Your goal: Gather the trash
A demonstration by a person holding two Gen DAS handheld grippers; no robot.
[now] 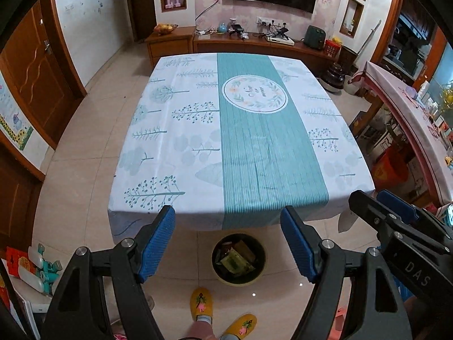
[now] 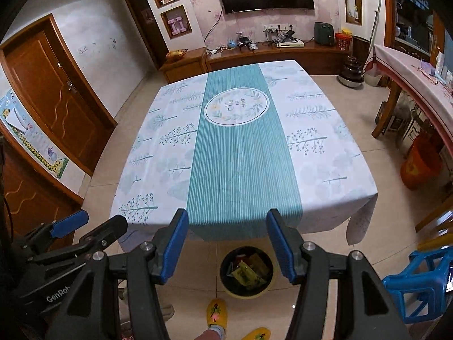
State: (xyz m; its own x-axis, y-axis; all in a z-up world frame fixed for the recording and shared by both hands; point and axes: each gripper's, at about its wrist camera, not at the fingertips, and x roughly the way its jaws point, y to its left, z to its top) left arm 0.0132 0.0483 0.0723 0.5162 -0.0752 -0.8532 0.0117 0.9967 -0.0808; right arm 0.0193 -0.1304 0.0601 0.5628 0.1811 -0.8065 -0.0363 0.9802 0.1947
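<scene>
Left gripper (image 1: 228,242) hangs above the near edge of the table (image 1: 158,147), aimed forward and tilted down, its 2 blue-padded fingers (image 1: 157,243) spread wide with nothing between them. Right gripper (image 2: 226,245) is held level with it just alongside, also spread wide and holding nothing. Each shows in the other's camera: the right one at the far right of the left wrist view, the left one at the lower left of the right wrist view.

Below and between the fingers, a round trash bin (image 1: 239,259) stands on the tiled floor just in front of the table's near edge, with several wrappers (image 1: 236,263) lying inside it. 2 yellow embroidered slippers (image 1: 201,303) stand just behind the bin.

Only the left wrist view shows white and teal items stacked at the lower left corner. Only the right wrist view shows a blue plastic stool (image 2: 421,283) at the lower right.

Lettering on the right gripper's body reads "DAS" in the left wrist view; the left gripper's body reads "GenRob", cut off, in the right wrist view. Script inside the tablecloth's wreath medallion (image 2: 236,109) is too small to read.
</scene>
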